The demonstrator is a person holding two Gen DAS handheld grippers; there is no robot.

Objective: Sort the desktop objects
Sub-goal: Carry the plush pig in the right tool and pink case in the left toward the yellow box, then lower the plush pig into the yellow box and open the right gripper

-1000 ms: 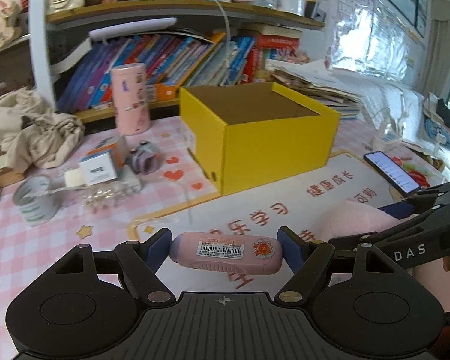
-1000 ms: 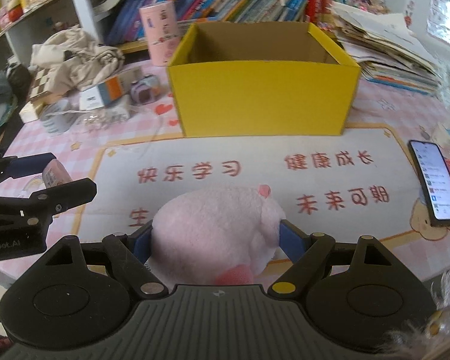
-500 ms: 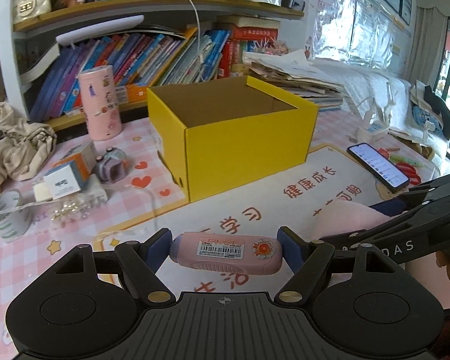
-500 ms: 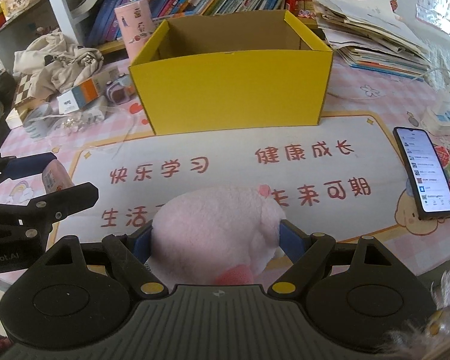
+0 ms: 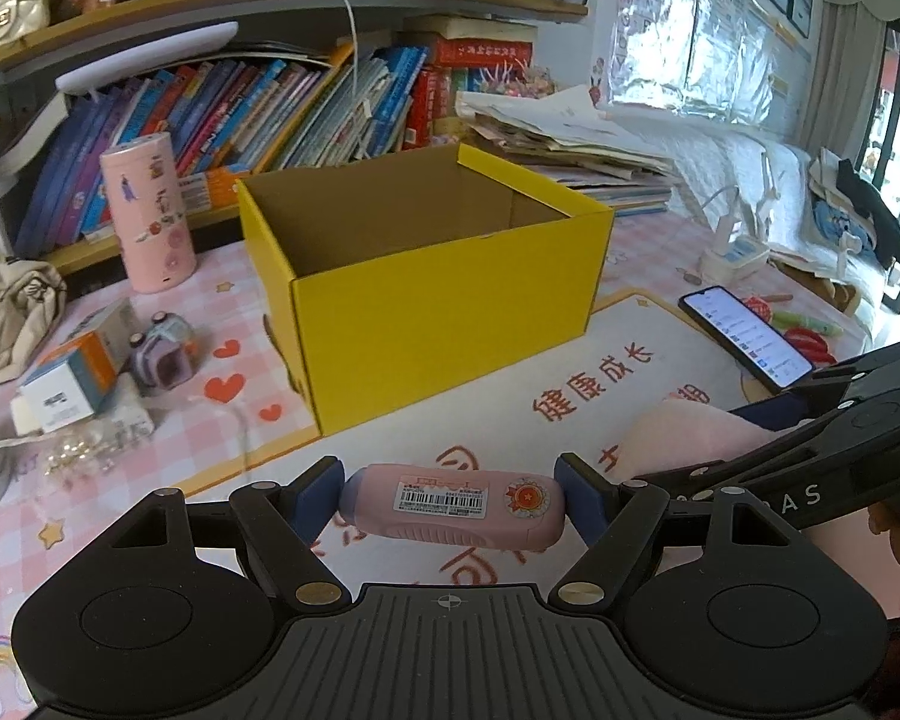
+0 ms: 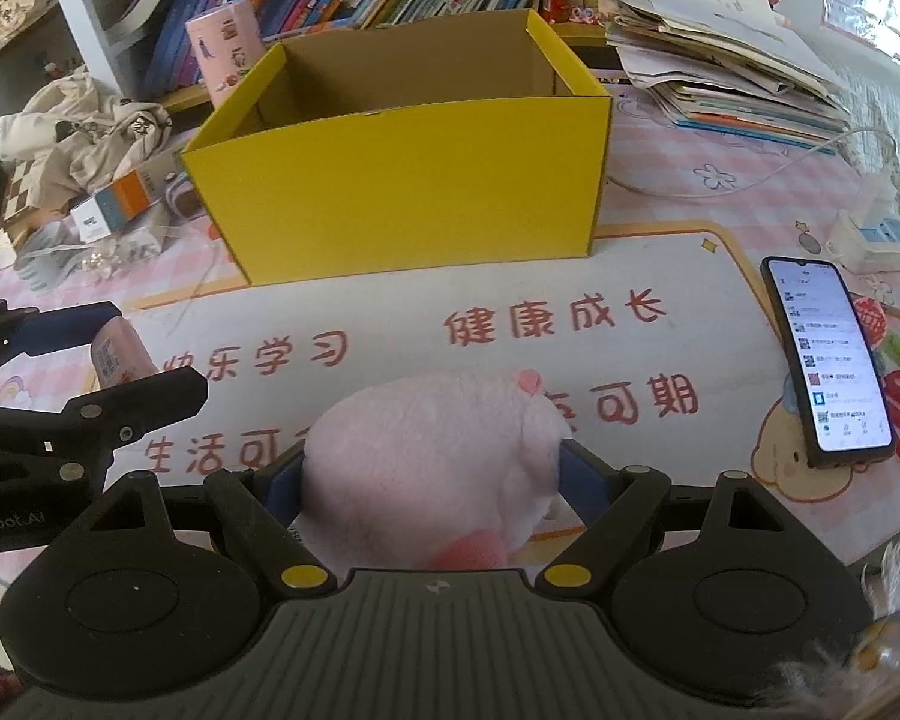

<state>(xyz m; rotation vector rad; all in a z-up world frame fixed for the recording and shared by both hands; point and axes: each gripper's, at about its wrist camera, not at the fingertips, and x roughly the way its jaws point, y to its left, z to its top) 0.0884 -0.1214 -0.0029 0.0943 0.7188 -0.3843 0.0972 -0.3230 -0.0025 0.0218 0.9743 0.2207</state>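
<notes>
Holding both: left gripper (image 5: 450, 501) clamps the stiff pink case (image 5: 453, 506) endwise, right gripper (image 6: 432, 474) squeezes our soft plush (image 6: 432, 462) mid-body, yellow box (image 6: 402, 180) far

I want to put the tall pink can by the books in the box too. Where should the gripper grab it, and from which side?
Probably grab the pink can around its middle, from the front. It stands upright and round, so the fingers can close on its left and right sides. The books stand right behind it, and the yellow box sits to its right.
</notes>
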